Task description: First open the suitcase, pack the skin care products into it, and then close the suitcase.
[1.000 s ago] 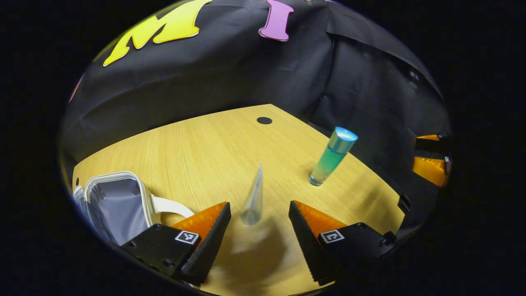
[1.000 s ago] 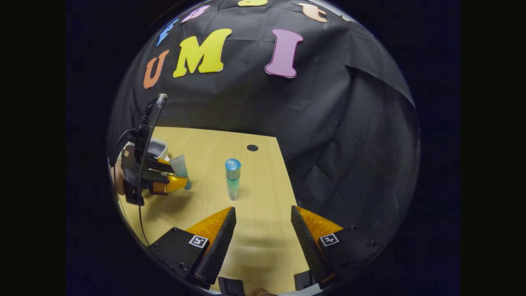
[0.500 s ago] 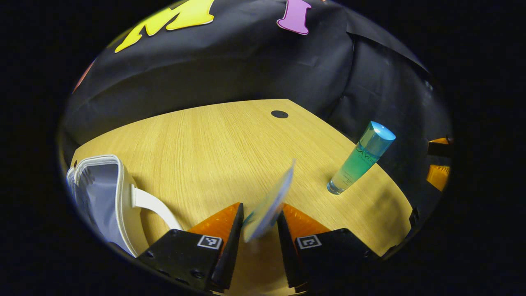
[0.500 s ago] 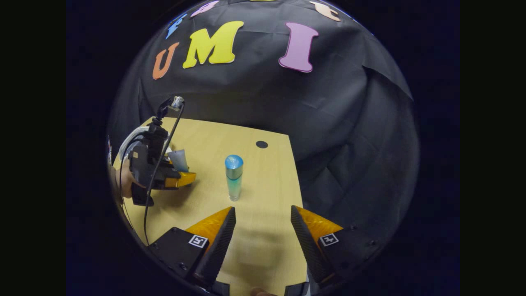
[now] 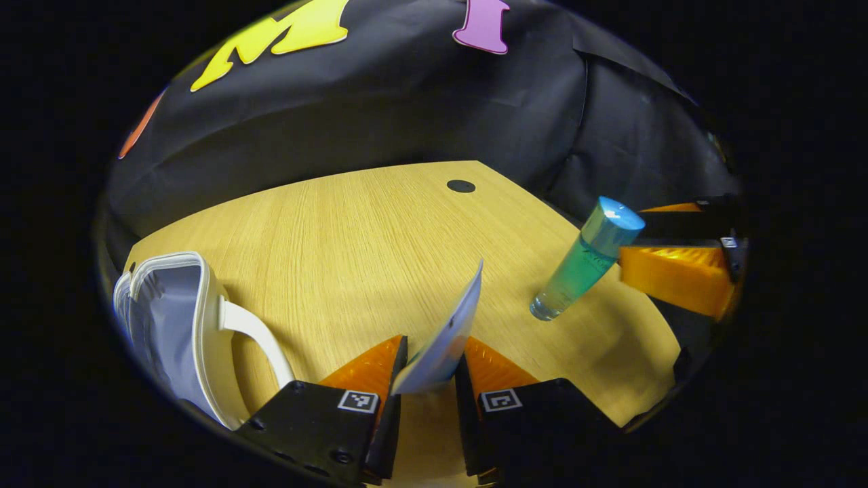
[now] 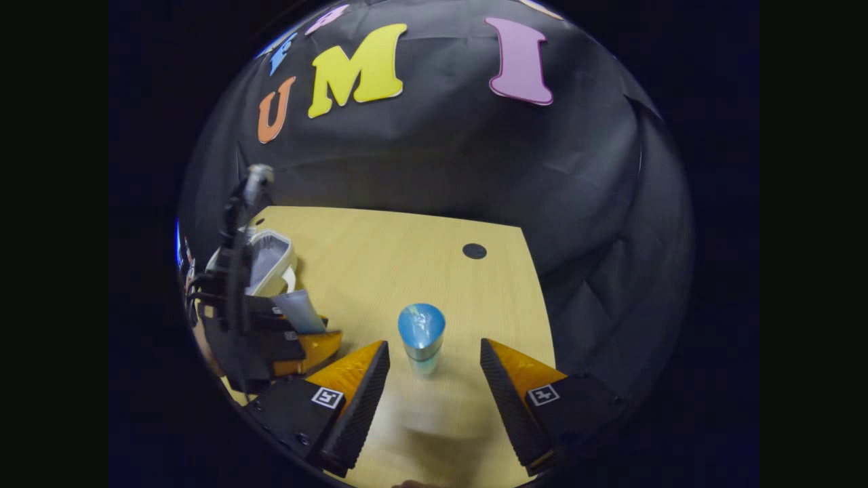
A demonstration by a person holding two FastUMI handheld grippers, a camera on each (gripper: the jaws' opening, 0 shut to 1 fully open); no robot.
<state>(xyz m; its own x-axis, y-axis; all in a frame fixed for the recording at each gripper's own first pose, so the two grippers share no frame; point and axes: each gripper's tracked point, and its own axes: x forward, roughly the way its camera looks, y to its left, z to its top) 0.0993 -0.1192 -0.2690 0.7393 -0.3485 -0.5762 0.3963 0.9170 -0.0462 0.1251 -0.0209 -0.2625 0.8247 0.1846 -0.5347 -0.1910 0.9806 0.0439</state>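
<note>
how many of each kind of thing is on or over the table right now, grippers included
grippers: 2, left gripper shut on the tube, right gripper open around the bottle
tubes: 1, tube
bottles: 1, bottle, upright on the table
cases: 1, white case, open
total: 5

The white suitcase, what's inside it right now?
The white suitcase lies open on the table; only its grey lining shows, no products visible. Its near part is cut off, so unknown. The tube is in the left claw, outside it.
</note>
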